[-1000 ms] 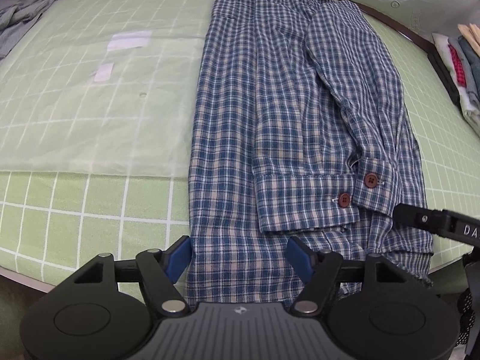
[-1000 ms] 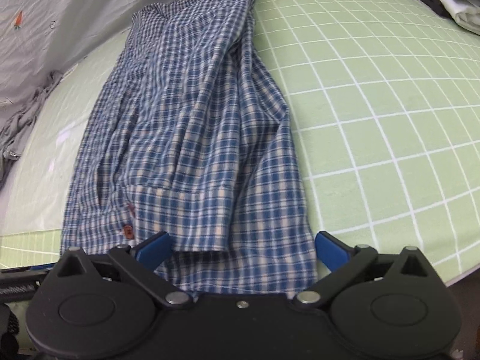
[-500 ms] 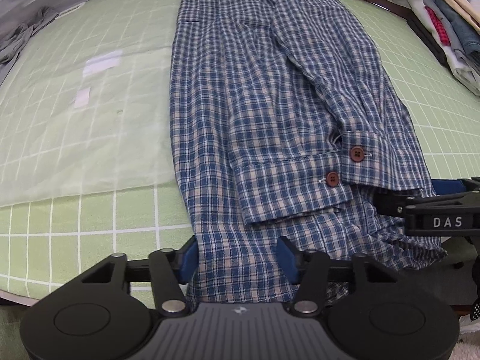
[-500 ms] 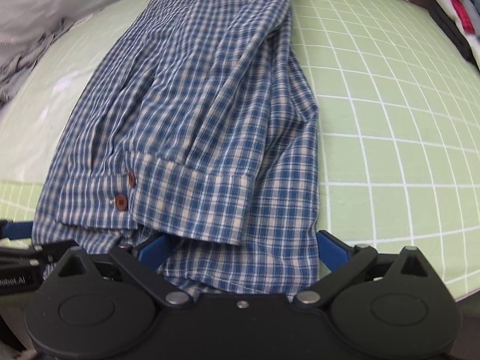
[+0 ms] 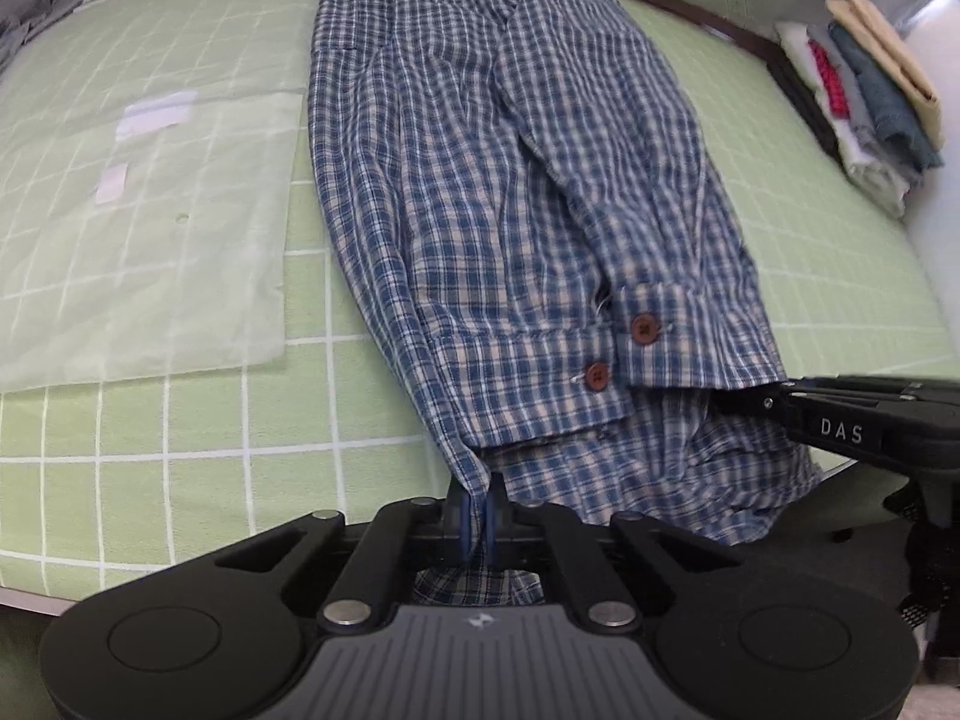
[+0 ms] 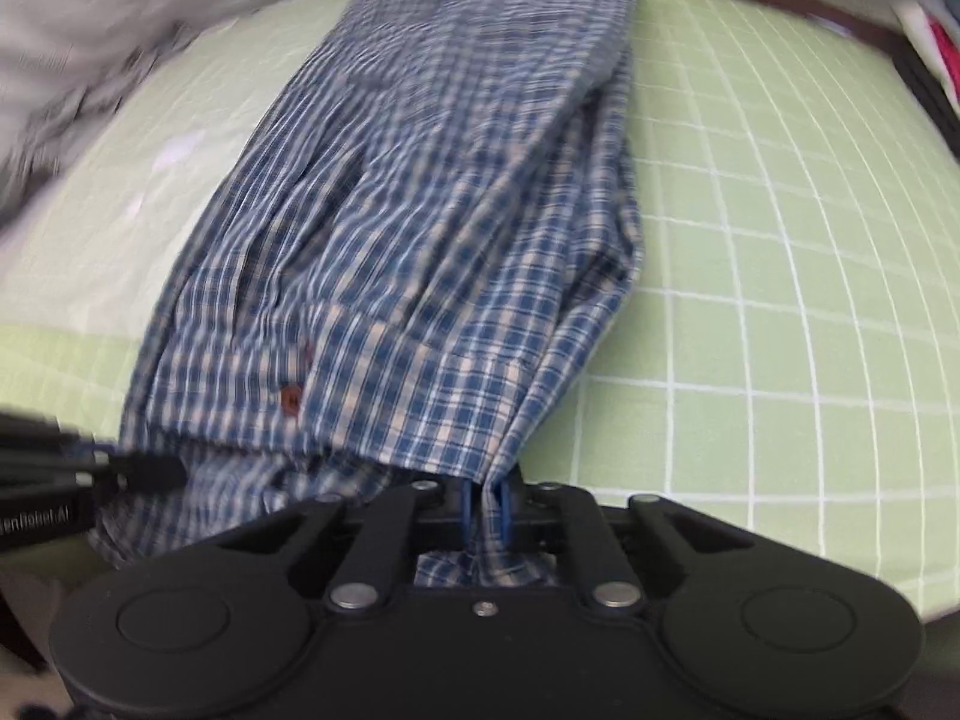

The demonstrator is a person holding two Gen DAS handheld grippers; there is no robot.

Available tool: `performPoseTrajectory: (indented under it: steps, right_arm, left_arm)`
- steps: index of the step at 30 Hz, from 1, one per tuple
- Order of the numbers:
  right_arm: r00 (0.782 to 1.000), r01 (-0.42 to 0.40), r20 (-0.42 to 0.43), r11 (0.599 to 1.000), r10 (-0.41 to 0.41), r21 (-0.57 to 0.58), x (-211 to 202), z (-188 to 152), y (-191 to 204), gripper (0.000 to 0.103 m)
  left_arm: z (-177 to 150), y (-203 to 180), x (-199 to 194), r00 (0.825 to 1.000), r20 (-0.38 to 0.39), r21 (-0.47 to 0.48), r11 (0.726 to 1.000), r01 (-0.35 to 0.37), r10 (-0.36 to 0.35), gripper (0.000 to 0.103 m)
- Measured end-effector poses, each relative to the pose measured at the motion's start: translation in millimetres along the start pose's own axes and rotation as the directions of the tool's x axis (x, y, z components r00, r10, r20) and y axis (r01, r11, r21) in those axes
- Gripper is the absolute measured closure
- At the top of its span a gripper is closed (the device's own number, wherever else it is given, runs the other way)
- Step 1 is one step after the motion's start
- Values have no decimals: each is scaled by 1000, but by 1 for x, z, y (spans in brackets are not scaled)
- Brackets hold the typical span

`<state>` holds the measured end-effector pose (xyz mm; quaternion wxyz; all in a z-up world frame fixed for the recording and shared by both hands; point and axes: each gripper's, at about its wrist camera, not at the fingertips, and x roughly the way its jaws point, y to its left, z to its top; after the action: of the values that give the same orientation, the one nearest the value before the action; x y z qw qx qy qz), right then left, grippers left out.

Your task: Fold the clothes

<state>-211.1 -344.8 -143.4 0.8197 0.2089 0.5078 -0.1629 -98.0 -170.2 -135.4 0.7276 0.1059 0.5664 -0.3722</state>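
I see a blue and cream checked shirt [image 5: 480, 210] lying lengthwise on the bed, folded into a long narrow strip that runs from the near edge to the far side. Both sleeves are laid over the body, their cuffs [image 5: 540, 384] meeting near the hem, each with a brown button [image 5: 597, 375]. The hem is bunched and lifted at its two near corners.

Bare green gridded surface [image 5: 180, 420] is lying open to the left of the plaid shirt [image 5: 480, 210] and again to its right [image 6: 780, 300], giving passage on both sides. A stack of folded clothes [image 5: 870, 96] is crowding the far right edge, and rumpled grey fabric [image 6: 72, 78] is bordering the far left.
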Motion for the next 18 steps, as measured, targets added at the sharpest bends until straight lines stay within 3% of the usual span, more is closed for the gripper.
performPoseTrajectory:
  steps: [8, 13, 18]
  right_arm:
    - [992, -80, 108, 988, 65, 133, -43, 27, -15, 98]
    - [976, -133, 193, 979, 102, 154, -69, 46, -15, 98]
    - [958, -181, 254, 968, 133, 173, -71, 82, -17, 98]
  left_arm:
    - [34, 4, -35, 985, 126, -63, 990, 125, -117, 99]
    - [65, 4, -55, 958, 229, -90, 976, 199, -174, 99]
    - [100, 15, -65, 935, 306, -117, 967, 225, -181, 99]
